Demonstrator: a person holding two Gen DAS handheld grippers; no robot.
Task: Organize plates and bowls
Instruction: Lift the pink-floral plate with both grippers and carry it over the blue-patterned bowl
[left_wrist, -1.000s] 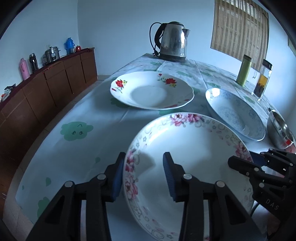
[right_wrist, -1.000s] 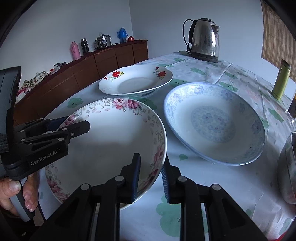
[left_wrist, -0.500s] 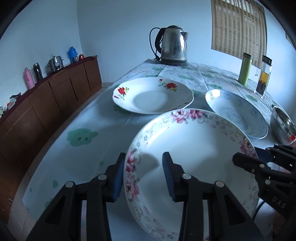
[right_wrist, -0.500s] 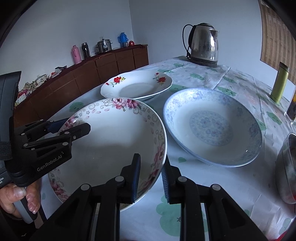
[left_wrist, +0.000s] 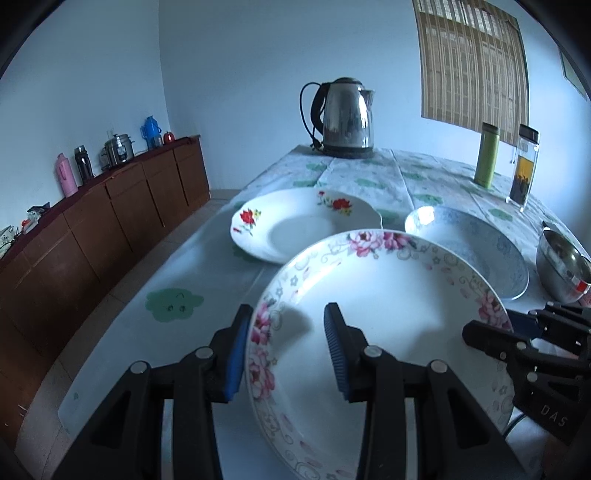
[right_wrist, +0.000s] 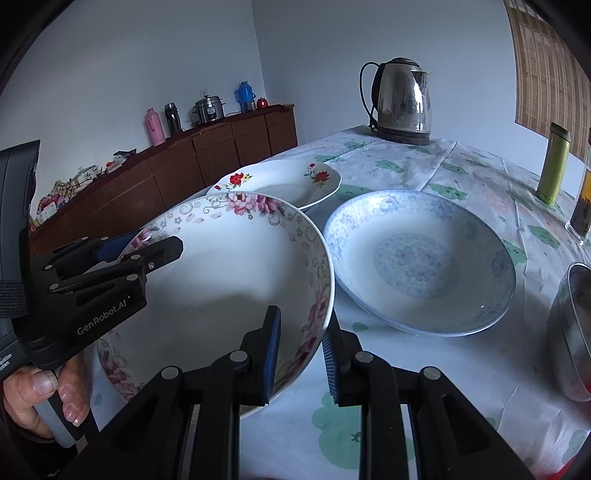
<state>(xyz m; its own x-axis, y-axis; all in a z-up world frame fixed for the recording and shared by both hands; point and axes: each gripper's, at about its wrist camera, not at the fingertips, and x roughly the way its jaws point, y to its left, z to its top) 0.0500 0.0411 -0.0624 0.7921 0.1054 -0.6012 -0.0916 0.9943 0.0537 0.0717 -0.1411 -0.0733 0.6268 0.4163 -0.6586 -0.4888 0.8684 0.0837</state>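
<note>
A pink-flowered plate (left_wrist: 384, 314) is held up above the table by both grippers. My left gripper (left_wrist: 286, 350) is shut on its left rim; my right gripper (right_wrist: 299, 354) is shut on its right rim, and the plate (right_wrist: 221, 280) tilts slightly. A red-flowered plate (left_wrist: 303, 225) lies on the table beyond it, also in the right wrist view (right_wrist: 280, 182). A blue-patterned plate (right_wrist: 421, 258) lies to the right, also in the left wrist view (left_wrist: 476, 243). A steel bowl (left_wrist: 563, 266) stands at the right edge.
A steel kettle (left_wrist: 345, 118) stands at the table's far end. A green flask (left_wrist: 487, 155) and a glass tea bottle (left_wrist: 522, 170) stand at the back right. A brown sideboard (left_wrist: 110, 206) with flasks runs along the left wall.
Both grippers have lifted the pink-flowered plate higher off the table; the view of the table and other plates has dropped lower and flattened.
</note>
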